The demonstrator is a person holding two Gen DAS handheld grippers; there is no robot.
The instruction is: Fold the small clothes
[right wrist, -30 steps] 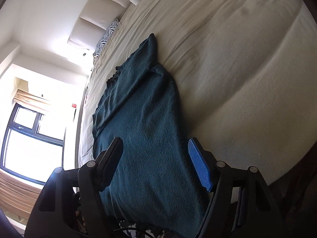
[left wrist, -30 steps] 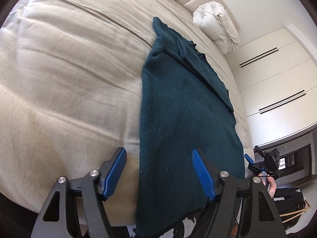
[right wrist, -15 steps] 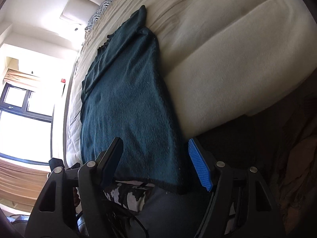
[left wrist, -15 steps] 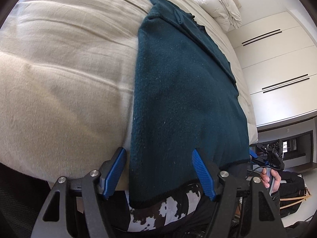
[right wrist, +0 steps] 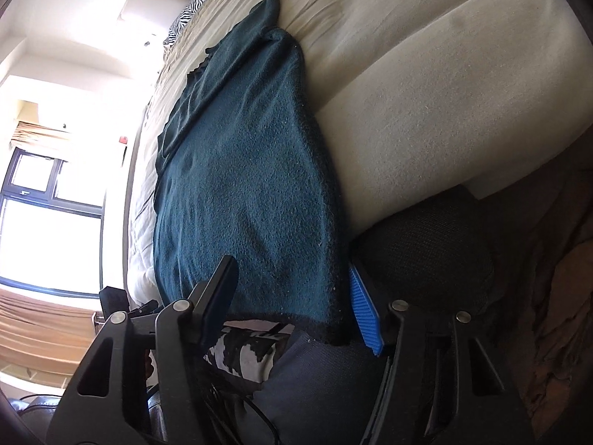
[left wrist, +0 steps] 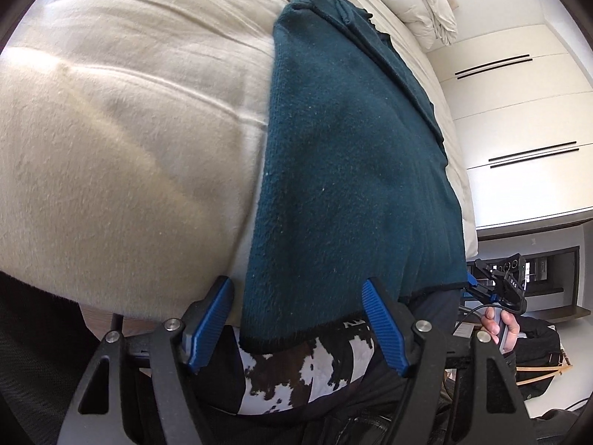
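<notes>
I see a wide bed covered in a cream, slightly creased sheet. A dark teal knitted garment lies lengthwise on it, its black-trimmed hem hanging over the near edge. At the far end, a white puffy duvet bundle sits near one corner, and a zebra-striped pillow rests against the headboard side.
</notes>
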